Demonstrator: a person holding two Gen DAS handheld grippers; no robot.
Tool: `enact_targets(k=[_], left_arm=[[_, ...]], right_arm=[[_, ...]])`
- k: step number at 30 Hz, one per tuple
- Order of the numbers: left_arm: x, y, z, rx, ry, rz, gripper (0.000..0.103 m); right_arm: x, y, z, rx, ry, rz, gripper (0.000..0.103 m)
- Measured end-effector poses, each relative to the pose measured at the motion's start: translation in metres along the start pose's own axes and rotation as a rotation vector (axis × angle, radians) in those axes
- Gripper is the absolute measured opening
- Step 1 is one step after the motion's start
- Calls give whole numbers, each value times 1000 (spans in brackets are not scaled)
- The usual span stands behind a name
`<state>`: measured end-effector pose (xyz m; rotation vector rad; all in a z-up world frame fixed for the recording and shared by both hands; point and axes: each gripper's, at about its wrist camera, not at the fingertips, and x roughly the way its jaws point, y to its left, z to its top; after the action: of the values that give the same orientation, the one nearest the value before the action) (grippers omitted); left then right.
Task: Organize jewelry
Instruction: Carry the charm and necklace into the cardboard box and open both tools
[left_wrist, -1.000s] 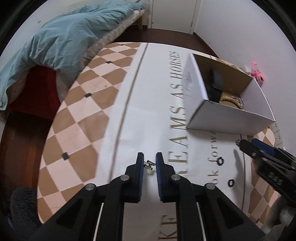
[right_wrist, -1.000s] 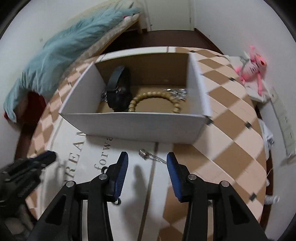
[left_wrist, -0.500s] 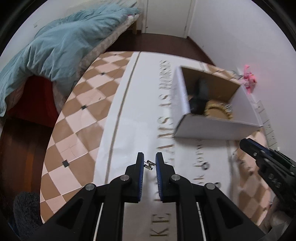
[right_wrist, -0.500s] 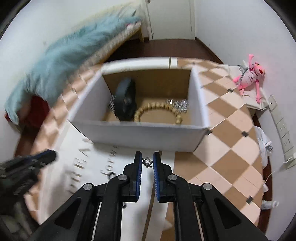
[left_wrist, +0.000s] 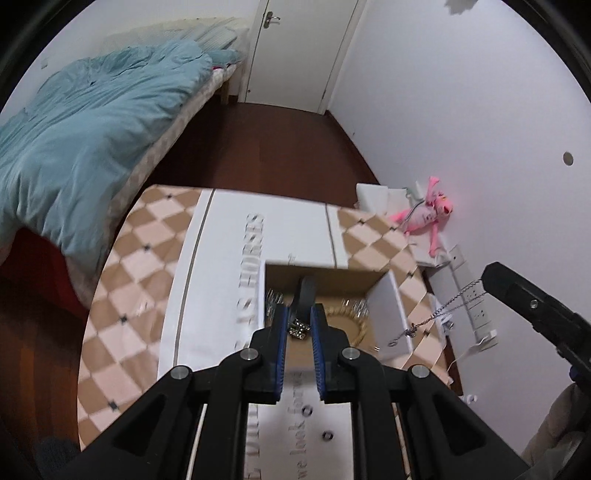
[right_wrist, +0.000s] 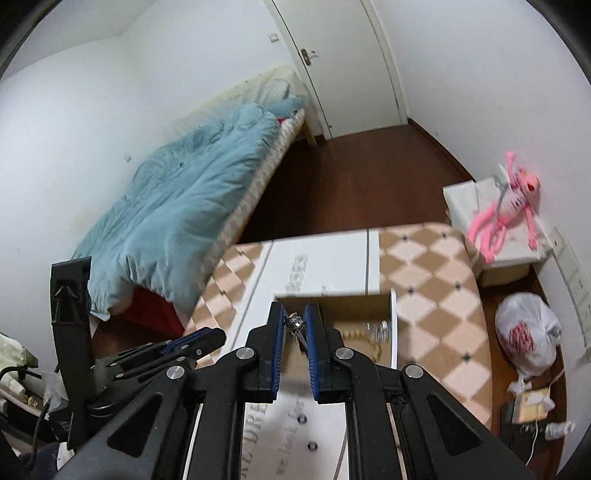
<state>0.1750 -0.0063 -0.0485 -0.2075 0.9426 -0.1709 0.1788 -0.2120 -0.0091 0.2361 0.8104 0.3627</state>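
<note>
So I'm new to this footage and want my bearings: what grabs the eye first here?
Two black grippers fill the foreground: the left gripper pinches a sparkly earring above the open box, and the right gripper clamps a chain that dangles beside it. Behind, a blue duvet covers the bed on the left, and a pink toy sits far right.

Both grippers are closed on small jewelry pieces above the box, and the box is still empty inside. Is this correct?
Not quite: the box is not empty. The left wrist view shows a bead bracelet and a dark watch already inside. The rest holds: the left gripper is shut on an earring, and the right gripper is shut on a chain necklace.
</note>
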Motion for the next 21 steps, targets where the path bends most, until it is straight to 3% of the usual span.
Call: enact_targets(k=[4, 12, 16, 19, 20, 21], left_arm=[[21, -1, 17, 2, 36, -21, 10], [85, 3, 13, -32, 247, -76, 10], [100, 2, 12, -43, 315, -56, 11], [103, -1, 16, -30, 321, -30, 12], [102, -2, 19, -18, 311, -12, 19], [101, -2, 21, -12, 305, 0, 36]], right_arm=[[23, -12, 17, 1, 37, -22, 12], [81, -48, 10, 66, 187, -32, 12], [104, -60, 4, 76, 267, -26, 12], [117, -64, 1, 90, 322, -15, 13], [121, -65, 1, 96, 339, -11, 13], [125, -66, 1, 105, 359, -3, 13]])
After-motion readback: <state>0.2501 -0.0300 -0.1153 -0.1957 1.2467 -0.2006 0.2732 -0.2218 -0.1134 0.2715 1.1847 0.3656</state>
